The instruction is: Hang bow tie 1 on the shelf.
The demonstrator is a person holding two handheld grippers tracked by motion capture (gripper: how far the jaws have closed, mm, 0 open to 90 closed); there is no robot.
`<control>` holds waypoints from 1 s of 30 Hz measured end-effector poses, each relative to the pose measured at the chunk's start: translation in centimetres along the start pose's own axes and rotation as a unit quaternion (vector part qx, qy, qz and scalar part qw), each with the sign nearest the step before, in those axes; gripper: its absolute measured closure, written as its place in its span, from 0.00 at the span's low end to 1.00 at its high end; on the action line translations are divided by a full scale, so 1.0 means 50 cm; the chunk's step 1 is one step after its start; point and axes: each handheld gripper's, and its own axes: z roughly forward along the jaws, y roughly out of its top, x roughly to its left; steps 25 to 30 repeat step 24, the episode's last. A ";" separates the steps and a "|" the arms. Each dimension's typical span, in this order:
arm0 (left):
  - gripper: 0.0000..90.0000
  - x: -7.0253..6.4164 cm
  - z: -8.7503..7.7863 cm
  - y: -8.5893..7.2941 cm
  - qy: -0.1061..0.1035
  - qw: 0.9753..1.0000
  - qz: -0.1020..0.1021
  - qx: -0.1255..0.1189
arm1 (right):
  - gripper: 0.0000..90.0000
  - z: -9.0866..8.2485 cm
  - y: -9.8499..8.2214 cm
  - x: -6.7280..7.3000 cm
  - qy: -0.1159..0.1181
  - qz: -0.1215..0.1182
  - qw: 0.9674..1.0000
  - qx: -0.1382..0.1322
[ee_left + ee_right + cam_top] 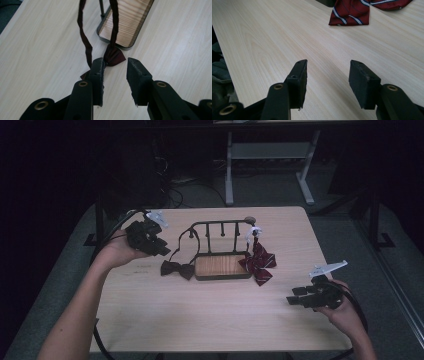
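Fabric is what matters here: the dark brown bow tie of soft cloth (177, 269) lies flat on the pale wooden table (200, 320), at about eight o'clock from the black metal rack with its wooden tray base (222, 266), and its thin neck strap (186, 236) runs up over the rack's rail. In the left gripper view the left gripper (115, 67) is released, jaws apart with nothing pressed between them; the bow (113, 56) sits just beyond the tips, at twelve o'clock, one wing partly hidden behind the left jaw. It looks light, limp and easily bunched, so a pinch at the central knot should carry it best; a wing would fold and slip, and pulling on the strap might drag the rack. Farther right, a dark red striped bow tie (258, 262) hangs down against the rack's right end. At four o'clock, near the table's edge, the right gripper (295, 296) is open and empty over bare wood.
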 end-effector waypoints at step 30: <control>0.62 -0.066 0.030 -0.089 0.008 1.000 0.004 -0.014 | 0.53 -0.002 -0.001 0.000 -0.002 0.002 1.000 -0.002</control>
